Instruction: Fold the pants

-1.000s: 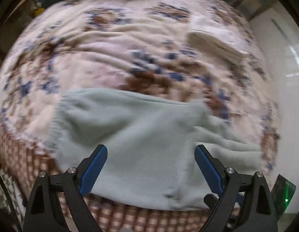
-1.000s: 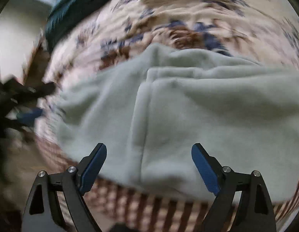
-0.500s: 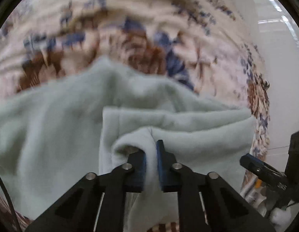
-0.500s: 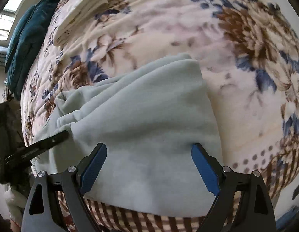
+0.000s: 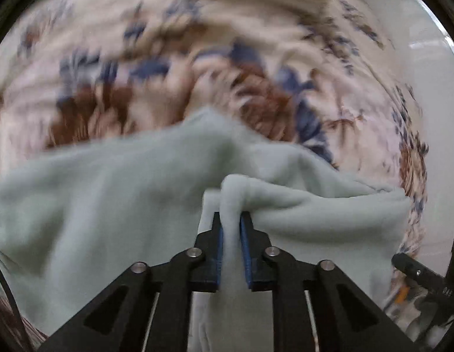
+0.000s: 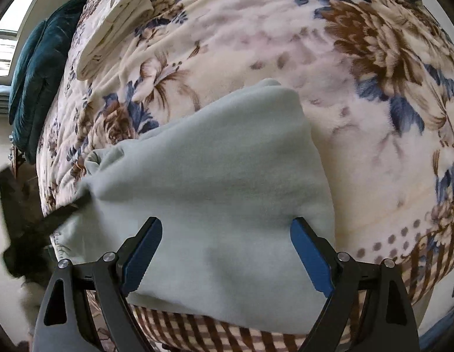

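Pale mint fleece pants [image 5: 109, 193] lie on a floral blanket [image 5: 197, 58] on a bed. My left gripper [image 5: 231, 220] is shut on a bunched fold of the pants and lifts it off the blanket. In the right wrist view the pants [image 6: 215, 176] lie near the bed's front edge, with the left gripper's dark arm pinching their left end. My right gripper [image 6: 227, 228] is open and empty, its blue pads straddling the pants' near part just above the cloth.
A folded cream cloth [image 6: 118, 20] and a dark teal cushion [image 6: 42, 73] lie at the far end of the bed. The blanket's checked border [image 6: 227, 331] hangs over the near edge. A pale wall [image 5: 432, 117] is on the right.
My left gripper closed on a fold of the pants and has lifted it. My right gripper swung right along the pants and stays open.
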Action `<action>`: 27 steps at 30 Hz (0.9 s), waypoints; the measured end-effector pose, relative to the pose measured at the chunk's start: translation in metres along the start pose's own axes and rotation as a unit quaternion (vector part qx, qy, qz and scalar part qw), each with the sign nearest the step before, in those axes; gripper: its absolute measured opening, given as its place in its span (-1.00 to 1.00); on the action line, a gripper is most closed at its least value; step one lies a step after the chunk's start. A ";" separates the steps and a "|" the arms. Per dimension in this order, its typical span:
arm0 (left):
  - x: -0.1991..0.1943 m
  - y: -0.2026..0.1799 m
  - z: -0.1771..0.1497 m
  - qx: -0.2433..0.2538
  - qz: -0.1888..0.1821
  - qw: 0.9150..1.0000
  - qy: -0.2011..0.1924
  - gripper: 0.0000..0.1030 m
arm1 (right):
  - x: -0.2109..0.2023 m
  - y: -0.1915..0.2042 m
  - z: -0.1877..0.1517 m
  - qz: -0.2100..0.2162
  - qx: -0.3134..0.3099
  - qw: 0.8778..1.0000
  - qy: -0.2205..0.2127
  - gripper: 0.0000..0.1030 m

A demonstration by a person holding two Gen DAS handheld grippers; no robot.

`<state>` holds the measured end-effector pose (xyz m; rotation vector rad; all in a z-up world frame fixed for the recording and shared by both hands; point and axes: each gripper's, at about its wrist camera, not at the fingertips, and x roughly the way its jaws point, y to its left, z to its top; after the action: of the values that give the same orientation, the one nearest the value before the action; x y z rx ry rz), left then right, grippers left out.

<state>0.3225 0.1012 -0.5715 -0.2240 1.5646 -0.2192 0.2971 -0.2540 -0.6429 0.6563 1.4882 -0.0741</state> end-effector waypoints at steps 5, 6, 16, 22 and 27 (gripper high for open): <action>-0.027 0.039 -0.030 -0.074 -0.091 0.993 0.001 0.21 | -0.027 -0.026 -0.024 0.037 0.056 0.998 0.010 0.77; -0.030 0.042 -0.037 -0.084 -0.101 0.991 0.006 0.21 | -0.030 -0.033 -0.034 0.050 0.076 0.996 0.013 0.77; -0.012 0.002 -0.071 -0.026 -0.079 0.996 0.016 -0.30 | 0.044 -0.071 -0.112 0.218 0.297 0.928 0.055 -0.19; -0.044 0.002 -0.088 -0.029 -0.062 0.998 -0.015 -0.77 | 0.031 -0.062 -0.109 0.179 0.304 0.936 0.006 -0.79; -0.032 0.018 -0.096 -0.050 -0.044 0.998 0.023 -0.77 | 0.020 -0.063 -0.115 0.163 0.280 0.946 0.011 -0.79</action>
<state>0.2263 0.1273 -0.5457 -0.3678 1.6145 -0.2167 0.1694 -0.2475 -0.6777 1.3595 1.3618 -0.2408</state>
